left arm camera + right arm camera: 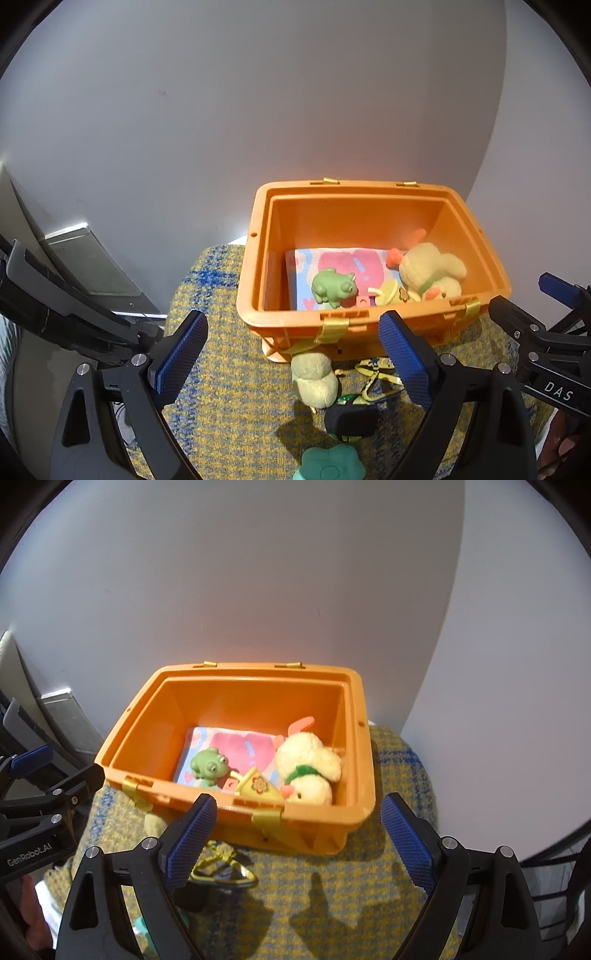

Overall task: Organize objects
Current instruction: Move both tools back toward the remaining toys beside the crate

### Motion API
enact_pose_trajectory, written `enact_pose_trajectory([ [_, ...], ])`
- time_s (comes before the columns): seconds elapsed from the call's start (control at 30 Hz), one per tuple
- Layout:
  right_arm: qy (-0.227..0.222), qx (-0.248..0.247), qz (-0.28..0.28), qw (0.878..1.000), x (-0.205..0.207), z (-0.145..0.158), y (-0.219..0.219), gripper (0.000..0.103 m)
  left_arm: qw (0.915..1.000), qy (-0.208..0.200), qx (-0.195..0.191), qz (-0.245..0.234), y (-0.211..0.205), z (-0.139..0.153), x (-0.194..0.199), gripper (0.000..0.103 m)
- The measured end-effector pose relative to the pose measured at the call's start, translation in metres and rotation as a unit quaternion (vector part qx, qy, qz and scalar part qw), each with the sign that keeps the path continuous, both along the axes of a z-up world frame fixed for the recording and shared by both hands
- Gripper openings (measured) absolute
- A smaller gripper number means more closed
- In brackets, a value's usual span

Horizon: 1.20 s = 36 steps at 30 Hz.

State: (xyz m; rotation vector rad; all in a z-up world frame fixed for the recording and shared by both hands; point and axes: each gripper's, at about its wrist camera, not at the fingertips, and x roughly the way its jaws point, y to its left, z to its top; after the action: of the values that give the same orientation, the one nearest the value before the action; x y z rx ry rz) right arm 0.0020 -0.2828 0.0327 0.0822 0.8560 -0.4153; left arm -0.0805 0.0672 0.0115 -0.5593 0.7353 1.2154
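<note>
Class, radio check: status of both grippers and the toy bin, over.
Left gripper open, empty. Right gripper open, empty. Orange bin holds frog; small plush outside on the cloth.

I read "DAS" on the right gripper (554, 295) at my right edge, and "GenRobot.AI" on the left gripper (55, 771) at my left.

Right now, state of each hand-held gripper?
Left hand-held gripper: open, holding nothing.
Right hand-held gripper: open, holding nothing.
</note>
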Motion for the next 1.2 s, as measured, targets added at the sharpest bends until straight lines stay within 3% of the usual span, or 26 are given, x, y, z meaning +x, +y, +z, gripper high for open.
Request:
enact_pose_trajectory([
  [0.47, 0.003, 0.006, -0.006, 1.000, -0.030, -0.014, 0.014, 0.091, 1.0000, 0.002, -0.005, -0.005, -0.035, -0.011, -0.008, 0.098],
  [1.2, 0.023, 0.012, -0.017, 1.000, -0.064, -0.050, 0.032, 0.091, 0.9993, 0.003, -0.036, -0.006, -0.071, -0.053, -0.023, 0.098],
])
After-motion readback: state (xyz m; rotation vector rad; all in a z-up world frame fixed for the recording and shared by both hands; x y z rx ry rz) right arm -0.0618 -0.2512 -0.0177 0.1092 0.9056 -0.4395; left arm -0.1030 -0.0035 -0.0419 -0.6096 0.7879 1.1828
